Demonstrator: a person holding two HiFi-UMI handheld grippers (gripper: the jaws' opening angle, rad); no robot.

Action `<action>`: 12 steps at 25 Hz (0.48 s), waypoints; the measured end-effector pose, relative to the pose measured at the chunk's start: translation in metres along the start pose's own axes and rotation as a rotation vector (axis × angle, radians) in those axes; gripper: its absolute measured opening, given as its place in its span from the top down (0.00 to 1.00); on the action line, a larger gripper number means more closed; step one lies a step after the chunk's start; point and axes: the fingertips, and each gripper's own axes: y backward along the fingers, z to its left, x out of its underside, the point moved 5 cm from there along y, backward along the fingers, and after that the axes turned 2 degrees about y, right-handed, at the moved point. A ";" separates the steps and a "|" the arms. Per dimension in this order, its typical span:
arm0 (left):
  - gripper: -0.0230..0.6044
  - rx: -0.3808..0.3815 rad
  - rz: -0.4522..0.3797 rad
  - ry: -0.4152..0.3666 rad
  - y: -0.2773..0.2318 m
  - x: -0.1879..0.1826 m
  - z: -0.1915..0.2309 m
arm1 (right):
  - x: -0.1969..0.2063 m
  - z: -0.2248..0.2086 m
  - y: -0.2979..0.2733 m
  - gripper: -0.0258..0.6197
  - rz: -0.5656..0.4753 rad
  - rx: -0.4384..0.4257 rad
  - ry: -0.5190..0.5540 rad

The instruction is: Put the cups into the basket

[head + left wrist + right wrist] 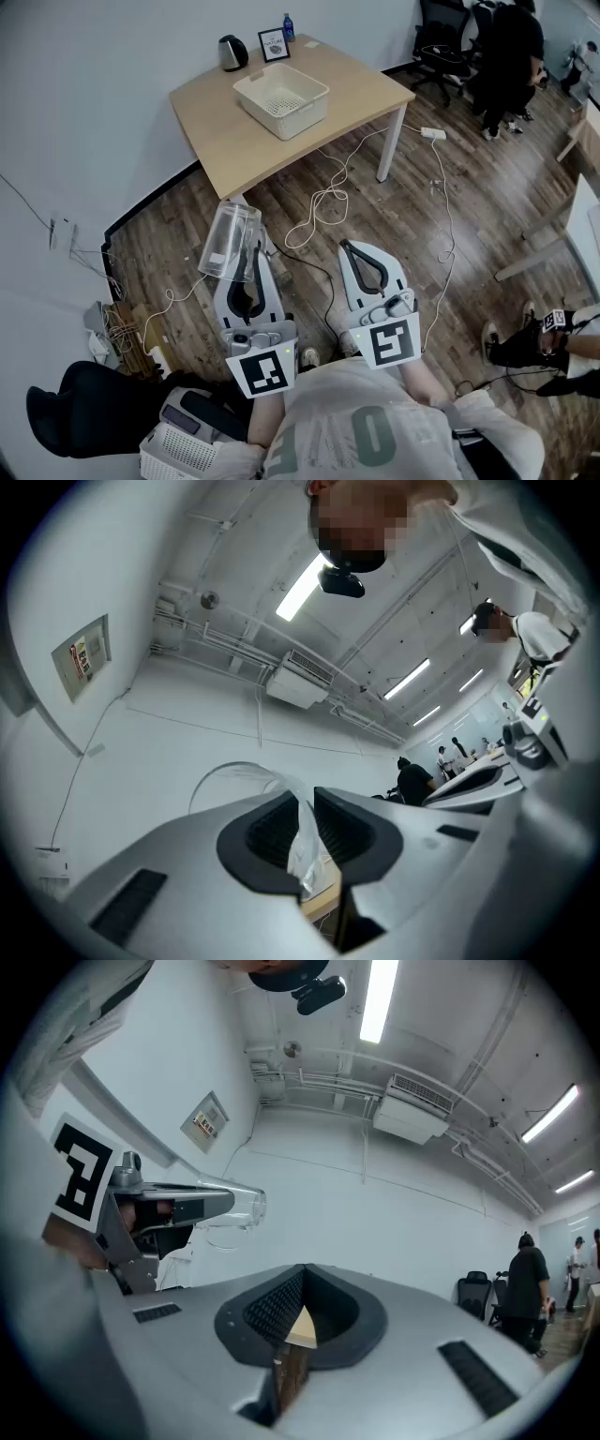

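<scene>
A clear plastic cup point(228, 239) is pinched by its wall in my left gripper point(253, 247) and hangs above the wood floor, well short of the table. In the left gripper view the cup's wall point(305, 841) is squeezed between the two dark pads, and its rim point(234, 772) curves off to the left. My right gripper point(351, 247) is beside it, shut with nothing between its fingers; its tips meet in the right gripper view point(298, 1283). The white perforated basket point(310, 96) stands on the wooden table point(234, 141) further ahead and looks empty.
On the table's far edge are a dark kettle point(232, 52), a small framed sign point(274, 44) and a bottle point(288, 26). White cables point(328, 192) and a power strip point(433, 133) lie on the floor. A person point(511, 56) stands by office chairs point(441, 42) at the back right.
</scene>
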 end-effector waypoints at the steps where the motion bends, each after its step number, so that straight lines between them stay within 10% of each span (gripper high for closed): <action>1: 0.88 0.001 0.000 -0.001 -0.001 0.000 0.000 | -0.001 0.001 -0.001 0.96 -0.007 0.001 -0.004; 8: 0.88 0.011 0.003 -0.022 -0.004 0.002 0.003 | 0.008 0.007 -0.004 0.96 -0.011 -0.008 -0.125; 12: 0.88 0.013 0.010 -0.039 -0.005 0.004 0.003 | 0.020 0.014 -0.006 0.96 0.116 -0.032 0.208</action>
